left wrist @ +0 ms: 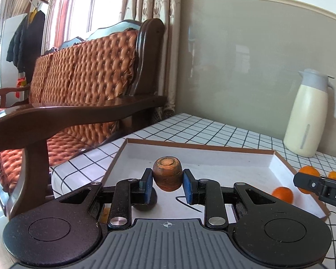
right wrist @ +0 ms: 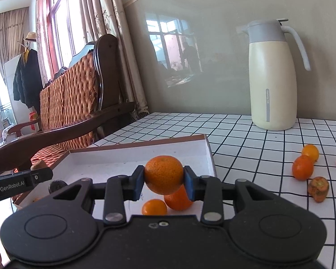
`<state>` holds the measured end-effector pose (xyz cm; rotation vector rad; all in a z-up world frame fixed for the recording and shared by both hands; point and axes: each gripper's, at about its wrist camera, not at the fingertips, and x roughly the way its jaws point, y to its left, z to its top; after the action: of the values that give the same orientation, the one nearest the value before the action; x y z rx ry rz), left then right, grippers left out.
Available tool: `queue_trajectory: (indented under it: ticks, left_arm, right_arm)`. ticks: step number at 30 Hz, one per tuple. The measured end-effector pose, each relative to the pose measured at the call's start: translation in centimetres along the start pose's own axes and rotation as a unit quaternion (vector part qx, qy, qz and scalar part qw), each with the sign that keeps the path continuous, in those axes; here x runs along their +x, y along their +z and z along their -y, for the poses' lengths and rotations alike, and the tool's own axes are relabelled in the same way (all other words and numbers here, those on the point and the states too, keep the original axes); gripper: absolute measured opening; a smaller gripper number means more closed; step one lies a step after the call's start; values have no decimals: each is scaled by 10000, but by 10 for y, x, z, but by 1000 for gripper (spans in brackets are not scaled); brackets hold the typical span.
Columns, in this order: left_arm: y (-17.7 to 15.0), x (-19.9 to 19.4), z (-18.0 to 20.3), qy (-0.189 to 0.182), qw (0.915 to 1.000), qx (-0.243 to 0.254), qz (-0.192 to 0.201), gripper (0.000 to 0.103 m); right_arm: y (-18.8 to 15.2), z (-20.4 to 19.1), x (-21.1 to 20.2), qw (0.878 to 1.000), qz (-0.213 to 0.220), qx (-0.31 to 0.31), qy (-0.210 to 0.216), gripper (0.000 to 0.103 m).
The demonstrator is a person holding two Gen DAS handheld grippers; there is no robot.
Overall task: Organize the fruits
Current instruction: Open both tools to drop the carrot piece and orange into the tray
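Over the white tray (left wrist: 277, 163) both of my tools are loaded. My left tool (left wrist: 167, 185) is clamped on a carrot stub (left wrist: 167, 172), held cut end up above the tray's left half; my right tool (right wrist: 164, 182) is closed around an orange (right wrist: 164, 174) above the tray's right side.

I'd put the job somewhere in the middle. Two oranges (right wrist: 165, 201) already lie on the tray floor under my right tool, and a dark, round item (right wrist: 57, 185) sits near the left side, though I can't tell what it is. Both held pieces are not yet set down. Left on the checked surface (right wrist: 246, 139) beside the tray are two more oranges (right wrist: 305, 162) and two carrot pieces (right wrist: 318, 188), well apart from the cream jug (right wrist: 273, 78) at the back.

Readable writing: "GenRobot.AI" on the left tool's side, seen from the right wrist, and "DA" on the right tool, cut off at the frame edge. The jug's grey strip has lettering too small to read.
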<state>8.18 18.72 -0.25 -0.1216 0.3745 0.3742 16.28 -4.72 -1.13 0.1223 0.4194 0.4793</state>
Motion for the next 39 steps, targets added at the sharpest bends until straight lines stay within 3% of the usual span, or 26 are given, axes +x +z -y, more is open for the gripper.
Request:
queue_trajectory:
  ticks: [26,28,29,30,31,32,35,39]
  left_arm:
    - [15,56,-10,287,9994,-162,-143,29]
    - [16,60,-10,334,9992,-176,-153,29]
    - [16,61,-10,396,9990,-173,-150,29]
    - [16,64,-10,487,9985,-138,-224,44]
    - [17,65,-9,503,9981,-124,-347,65]
    - [19,63,-9,559,9975,-145,-400,102]
    - [26,43,-7,617,9978,-70,220,103]
    - [34,29,-12,620,9965,-228,510,103]
  right_arm:
    - [20,-2,60,9993,-258,-1,-264,29]
    - [21,-3,62,9990,-245,-84,-359,37]
    - [23,-5,62,9988,-203,-129,-420,62]
    - [24,-6,58,9986,-69,-130,-499,77]
    - [25,-8,50,9982,159,-98,-574,95]
    - [26,-9,43,9975,380,-89,-583,94]
    - [32,-9,22,9957,836,37,-397,97]
    - [35,-1,0,9926,1168,288,-185,97]
